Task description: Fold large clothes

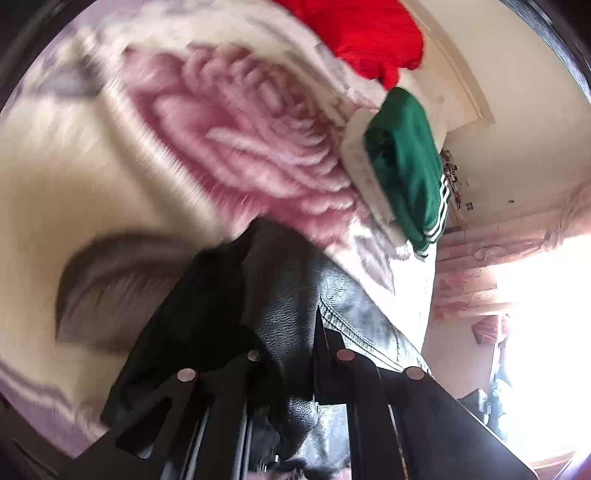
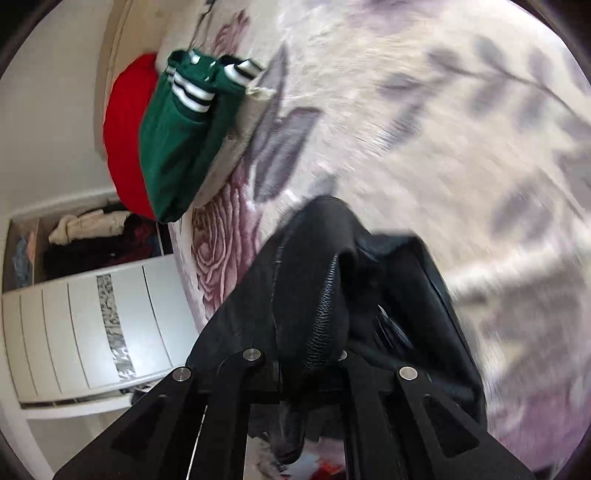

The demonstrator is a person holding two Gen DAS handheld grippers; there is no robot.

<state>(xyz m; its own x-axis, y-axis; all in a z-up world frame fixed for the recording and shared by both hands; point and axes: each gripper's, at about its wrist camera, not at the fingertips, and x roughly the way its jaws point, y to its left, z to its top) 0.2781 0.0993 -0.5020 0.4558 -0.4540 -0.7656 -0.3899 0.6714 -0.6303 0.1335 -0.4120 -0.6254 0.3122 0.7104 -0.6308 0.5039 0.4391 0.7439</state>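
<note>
A black leather jacket (image 1: 280, 314) hangs from both grippers above a bed covered by a cream blanket with pink roses (image 1: 240, 122). My left gripper (image 1: 299, 354) is shut on a bunched fold of the jacket with a stitched seam. In the right wrist view my right gripper (image 2: 299, 356) is shut on another fold of the jacket (image 2: 332, 266), which drapes over and hides the fingertips. The blanket (image 2: 424, 129) lies behind it. Both views are tilted and blurred by motion.
A folded green garment with white stripes (image 1: 406, 166) and a red garment (image 1: 362, 33) rest on a pillow at the bed's head, also seen in the right wrist view (image 2: 177, 140). A white wardrobe with an open shelf of clothes (image 2: 88, 266) stands beside the bed. A bright window (image 1: 535, 332) is on the right.
</note>
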